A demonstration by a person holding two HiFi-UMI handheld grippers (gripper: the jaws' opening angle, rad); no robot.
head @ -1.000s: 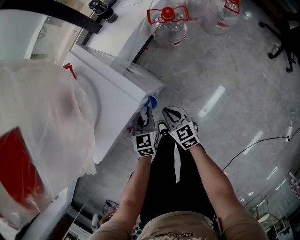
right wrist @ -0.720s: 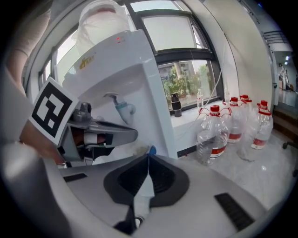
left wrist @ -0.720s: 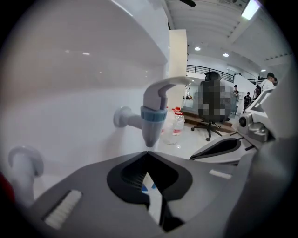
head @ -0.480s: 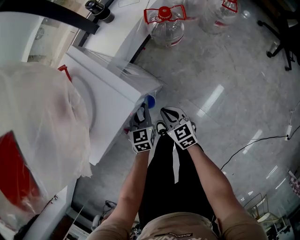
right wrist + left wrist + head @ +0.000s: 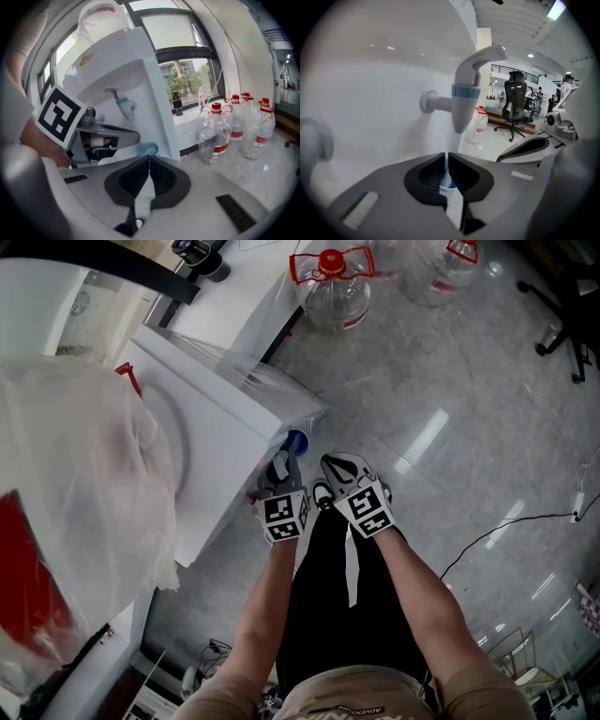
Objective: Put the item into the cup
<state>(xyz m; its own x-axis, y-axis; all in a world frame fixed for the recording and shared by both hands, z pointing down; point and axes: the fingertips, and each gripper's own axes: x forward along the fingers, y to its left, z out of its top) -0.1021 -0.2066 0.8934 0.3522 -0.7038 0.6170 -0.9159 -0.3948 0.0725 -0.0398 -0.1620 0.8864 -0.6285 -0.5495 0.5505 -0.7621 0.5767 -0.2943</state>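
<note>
A small blue cup [image 5: 298,440] hangs in front of the white water dispenser [image 5: 225,432], under its tap. My left gripper [image 5: 284,463] is shut on the cup's wall. In the left gripper view the blue cup [image 5: 449,183] shows in the thin slit between the jaws, and the white tap with a pale blue band [image 5: 464,101] stands just above. My right gripper [image 5: 339,465] hovers beside the left one, shut and empty. In the right gripper view the closed right gripper [image 5: 149,161] points at the cup [image 5: 146,149] and the tap [image 5: 123,104].
A plastic-wrapped water jug [image 5: 75,502] sits on top of the dispenser. Several clear bottles with red caps [image 5: 333,287] stand on the grey floor by a window ledge. An office chair base [image 5: 567,315] is at the far right, with a cable [image 5: 506,526] on the floor.
The left gripper with the cup has edged slightly up and left toward the dispenser. The right gripper has barely moved.
</note>
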